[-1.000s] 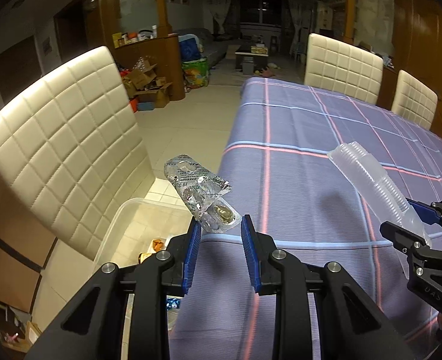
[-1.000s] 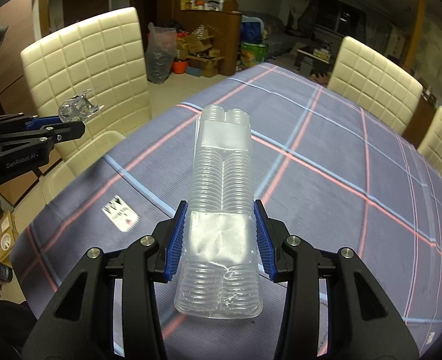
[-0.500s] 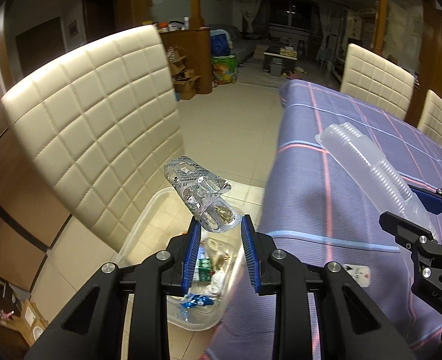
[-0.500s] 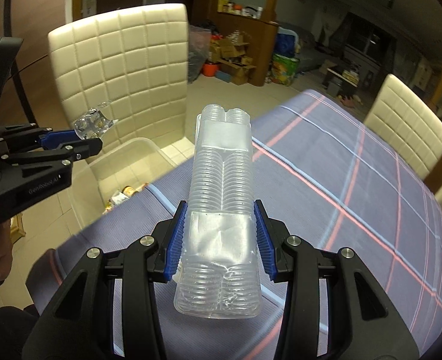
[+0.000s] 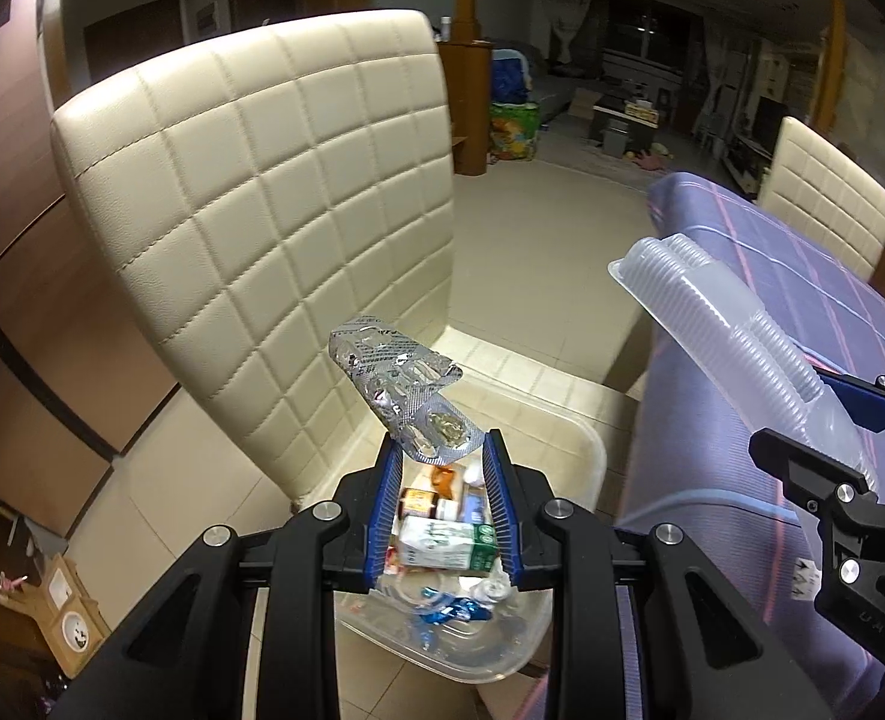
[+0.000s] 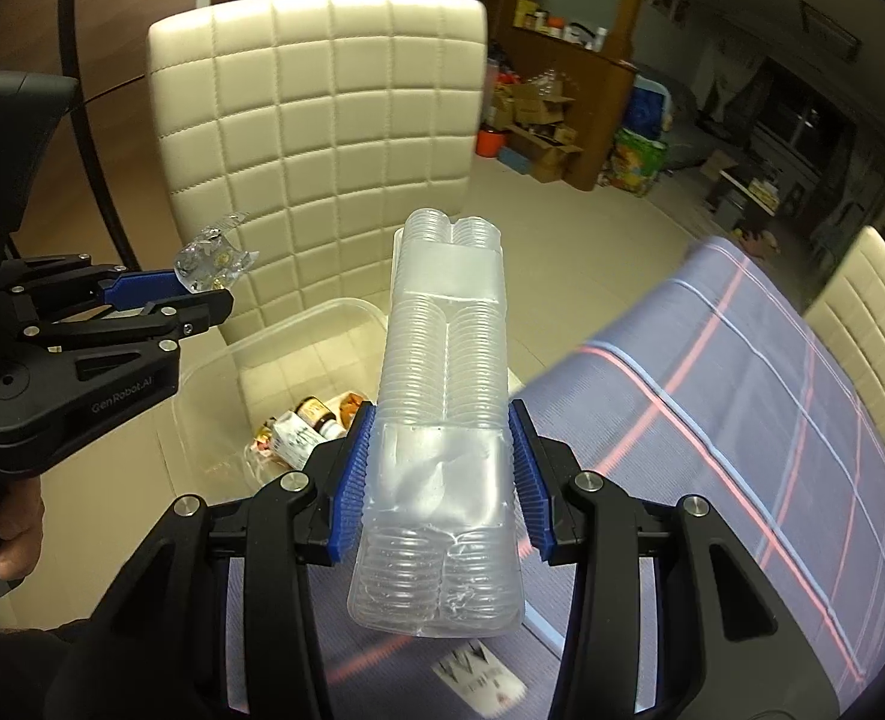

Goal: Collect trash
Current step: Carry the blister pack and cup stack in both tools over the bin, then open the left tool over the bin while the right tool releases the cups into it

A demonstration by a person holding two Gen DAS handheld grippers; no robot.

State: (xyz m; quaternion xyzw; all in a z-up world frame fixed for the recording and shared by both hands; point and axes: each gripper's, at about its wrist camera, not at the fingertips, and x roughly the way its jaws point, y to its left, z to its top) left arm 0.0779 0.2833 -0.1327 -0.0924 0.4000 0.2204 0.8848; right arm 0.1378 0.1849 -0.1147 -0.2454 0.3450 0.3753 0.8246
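Blister pack (image 5: 403, 399) in left fingers (image 5: 387, 504), above bin (image 5: 586, 456) rim.

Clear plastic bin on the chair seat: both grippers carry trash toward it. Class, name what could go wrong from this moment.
1. The left gripper pinches the foil blister pack only at its lower end; the light, bent pack may drift past the bin.
2. The right gripper holds the long ribbed plastic tray near one end, over the table edge; released here, it might miss the bin or catch its rim.
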